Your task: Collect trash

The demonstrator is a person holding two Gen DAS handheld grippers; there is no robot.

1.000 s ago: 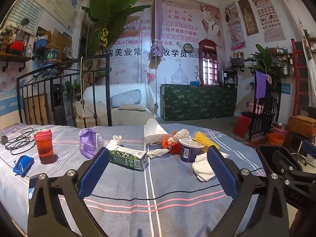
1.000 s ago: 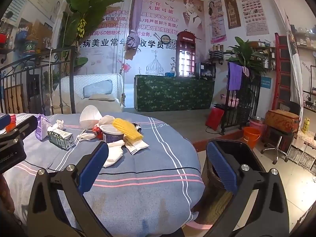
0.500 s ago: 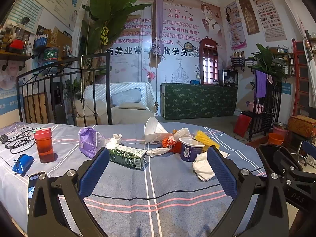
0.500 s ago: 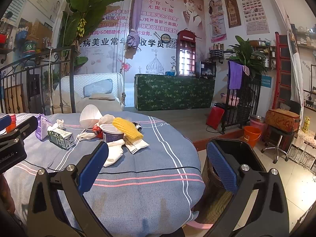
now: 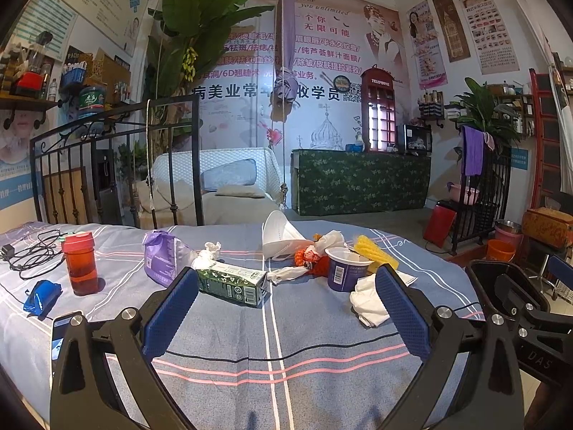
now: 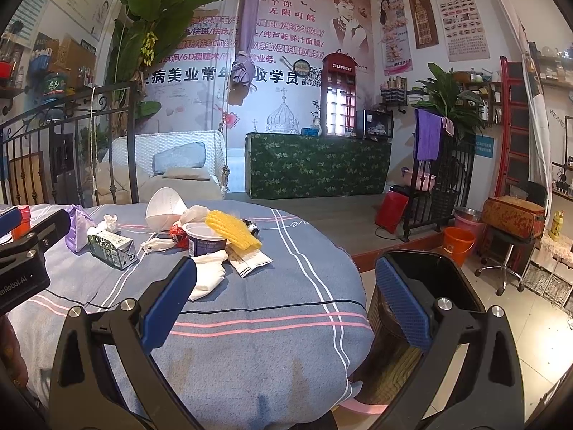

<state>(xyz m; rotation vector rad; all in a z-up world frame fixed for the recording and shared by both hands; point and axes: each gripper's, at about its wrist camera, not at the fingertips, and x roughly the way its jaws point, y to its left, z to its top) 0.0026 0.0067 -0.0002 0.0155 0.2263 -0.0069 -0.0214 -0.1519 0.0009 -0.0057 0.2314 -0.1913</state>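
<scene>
Trash lies across the blue striped tablecloth (image 5: pixel 286 351): a green carton (image 5: pixel 232 283) on its side, a purple yoghurt cup (image 5: pixel 345 268), a yellow foam net (image 5: pixel 376 252), white tissues (image 5: pixel 369 302), a white mask (image 5: pixel 281 236) and a purple packet (image 5: pixel 163 256). My left gripper (image 5: pixel 286 313) is open, low over the cloth, short of the carton. My right gripper (image 6: pixel 286 308) is open at the table's right edge, empty. A black trash bin (image 6: pixel 422 286) stands on the floor just right of the table. The cup (image 6: pixel 206 238) and carton (image 6: pixel 111 247) also show in the right wrist view.
A red bottle (image 5: pixel 80 263), a blue mouse (image 5: pixel 41 295), black cables (image 5: pixel 25 254) and a phone (image 5: pixel 59 329) lie at the table's left. A black iron railing (image 5: pixel 118 168) stands behind. An orange bucket (image 6: pixel 458 243) and a stool (image 6: pixel 508 251) are on the floor.
The left wrist view has risen or tilted slightly, so the trash sits a little lower in frame. The right gripper has barely moved. Both stay open.
</scene>
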